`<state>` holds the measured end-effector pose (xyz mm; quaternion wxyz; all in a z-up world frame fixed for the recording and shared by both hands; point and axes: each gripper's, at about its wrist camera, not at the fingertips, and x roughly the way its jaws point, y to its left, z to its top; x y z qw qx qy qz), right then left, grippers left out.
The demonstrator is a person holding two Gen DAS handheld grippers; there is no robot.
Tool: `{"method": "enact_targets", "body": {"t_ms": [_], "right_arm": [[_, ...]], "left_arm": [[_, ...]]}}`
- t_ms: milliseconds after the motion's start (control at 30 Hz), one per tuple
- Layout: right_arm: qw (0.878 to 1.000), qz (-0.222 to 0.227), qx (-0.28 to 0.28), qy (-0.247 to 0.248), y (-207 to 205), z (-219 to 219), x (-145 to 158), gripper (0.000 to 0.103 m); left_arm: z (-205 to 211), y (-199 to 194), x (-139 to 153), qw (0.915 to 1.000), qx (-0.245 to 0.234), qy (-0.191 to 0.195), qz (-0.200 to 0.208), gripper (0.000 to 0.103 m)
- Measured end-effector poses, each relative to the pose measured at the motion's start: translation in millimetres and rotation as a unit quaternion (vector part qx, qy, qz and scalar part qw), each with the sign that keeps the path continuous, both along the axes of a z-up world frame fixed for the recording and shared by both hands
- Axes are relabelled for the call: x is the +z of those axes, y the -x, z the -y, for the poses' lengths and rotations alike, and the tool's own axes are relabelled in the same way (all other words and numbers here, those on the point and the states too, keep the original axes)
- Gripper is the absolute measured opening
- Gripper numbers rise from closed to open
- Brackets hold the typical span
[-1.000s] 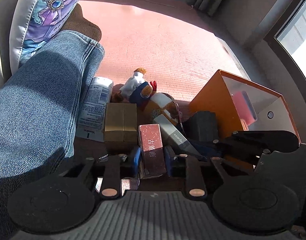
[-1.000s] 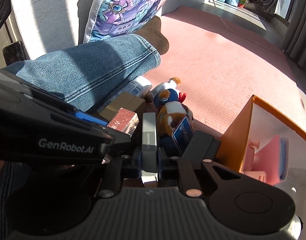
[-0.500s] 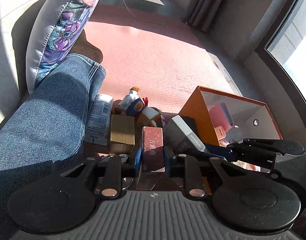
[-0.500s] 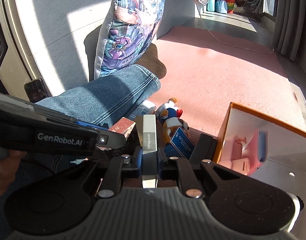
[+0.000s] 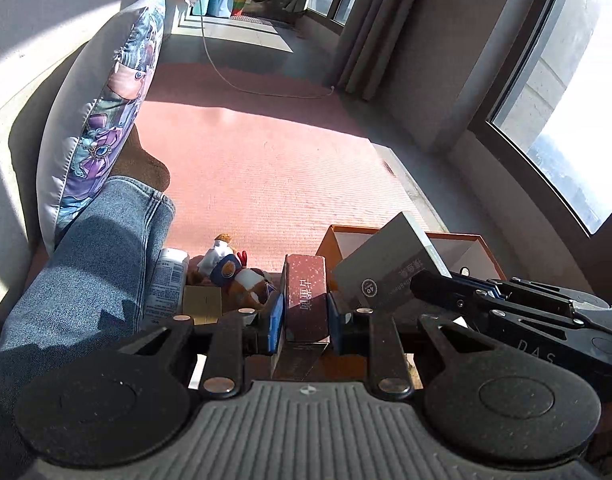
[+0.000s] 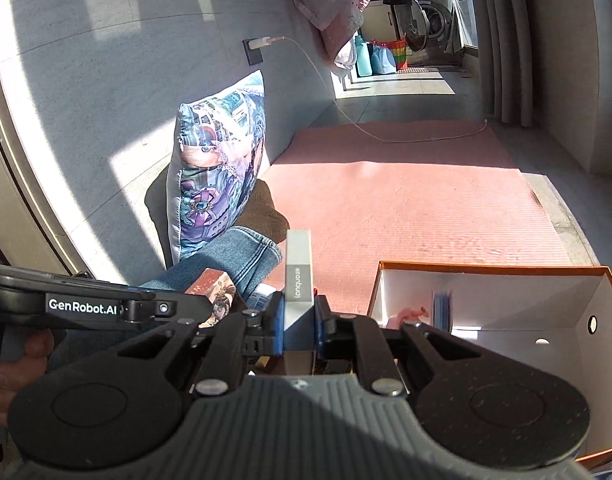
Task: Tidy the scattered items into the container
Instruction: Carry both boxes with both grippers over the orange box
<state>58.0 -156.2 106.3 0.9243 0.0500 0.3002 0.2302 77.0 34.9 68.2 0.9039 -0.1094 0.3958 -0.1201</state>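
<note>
My left gripper [image 5: 305, 320] is shut on a dark red box [image 5: 306, 292] with white characters, lifted above the floor pile. In the left wrist view the right gripper [image 5: 457, 292] comes in from the right, holding a grey box [image 5: 389, 260] over the orange container [image 5: 329, 242]. My right gripper [image 6: 298, 322] is shut on that grey box [image 6: 298, 276], held upright, left of the orange container [image 6: 485, 267] with its white inside. A pink item [image 6: 409, 314] lies in the container. The left gripper [image 6: 178, 306] with the red box [image 6: 216, 284] shows at the left.
On the pink mat [image 5: 274, 168] lie a plush toy [image 5: 230, 268], a tan carton [image 5: 202, 304] and a white tube [image 5: 168, 280]. A person's jeans leg [image 5: 86, 264] stretches along the left beside a printed pillow [image 5: 106, 120]. A cable [image 5: 246, 86] crosses the far mat.
Both grippers have risen from the pile with their boxes. The grey box has swung right, over the container's near corner. The views now tilt up toward the room.
</note>
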Motion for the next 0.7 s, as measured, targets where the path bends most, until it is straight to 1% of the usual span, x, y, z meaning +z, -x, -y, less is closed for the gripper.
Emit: {"method": "enact_targets", "body": {"t_ms": [233,367,500,600,700], "right_arm": [[0.997,0.032,-0.066,-0.019,-1.7,48.8,18.3,0.016],[0.993,0.041,-0.106,-0.025,-5.2,77.8,20.6,0.016],[0.989,0.033,-0.137,-0.037,-12.3,101.9,11.0,0.016],[0.987,0.025,-0.153,-0.042,-19.0,113.3,-1.5,0.016],[0.985,0.008,-0.167,-0.052,-29.8,125.0,-19.3,0.016]], "left_arm": [[29.4,-10.0,19.9,0.9981,-0.045,0.035,0.025,0.027],[53.6,-21.2,23.9,0.9954,-0.076,0.049,0.032,0.027],[79.4,-37.2,21.0,0.9929,-0.099,0.058,0.032,0.027],[99.5,-53.0,13.7,0.9912,-0.112,0.068,0.022,0.027],[119.9,-69.0,2.5,0.9913,-0.117,0.061,0.008,0.027]]}}
